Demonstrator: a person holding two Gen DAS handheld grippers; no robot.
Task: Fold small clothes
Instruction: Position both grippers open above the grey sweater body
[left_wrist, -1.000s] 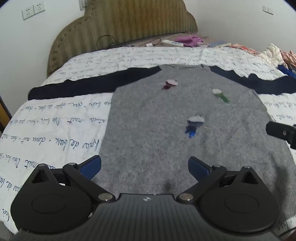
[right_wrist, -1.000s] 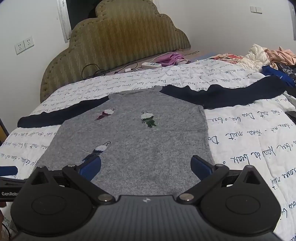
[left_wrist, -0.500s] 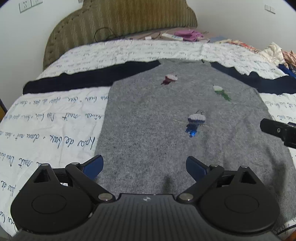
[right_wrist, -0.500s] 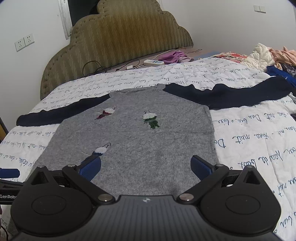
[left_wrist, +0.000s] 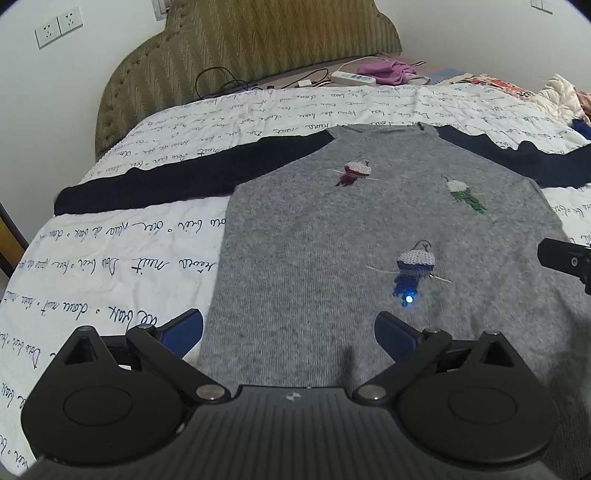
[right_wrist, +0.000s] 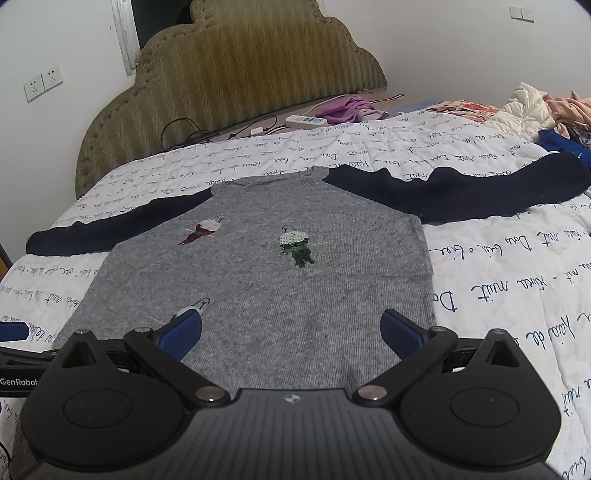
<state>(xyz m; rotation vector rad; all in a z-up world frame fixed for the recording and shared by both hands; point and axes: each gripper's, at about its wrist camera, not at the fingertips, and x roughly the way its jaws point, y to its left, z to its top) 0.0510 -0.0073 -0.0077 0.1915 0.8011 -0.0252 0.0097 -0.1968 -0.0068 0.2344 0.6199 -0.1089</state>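
Note:
A grey sweater (left_wrist: 351, 229) (right_wrist: 266, 288) with navy sleeves and three small embroidered figures lies flat, face up, on the bed. Its sleeves stretch out to the left (left_wrist: 177, 177) and right (right_wrist: 461, 192). My left gripper (left_wrist: 289, 330) hovers open over the sweater's lower left part, nothing between its blue pads. My right gripper (right_wrist: 291, 332) hovers open over the lower right part, also holding nothing. The right gripper's finger shows at the right edge of the left wrist view (left_wrist: 565, 258).
A white quilt with handwritten script (left_wrist: 122, 266) covers the bed. An olive padded headboard (right_wrist: 243, 74) stands at the far end, with cables, a power strip (right_wrist: 306, 120) and purple cloth (right_wrist: 347, 109) before it. A pile of clothes (right_wrist: 546, 107) sits at the far right.
Both grippers have shifted slightly over the sweater's lower part, so the sweater sits a little differently in each view. The sweater itself has not moved and both grippers stay open.

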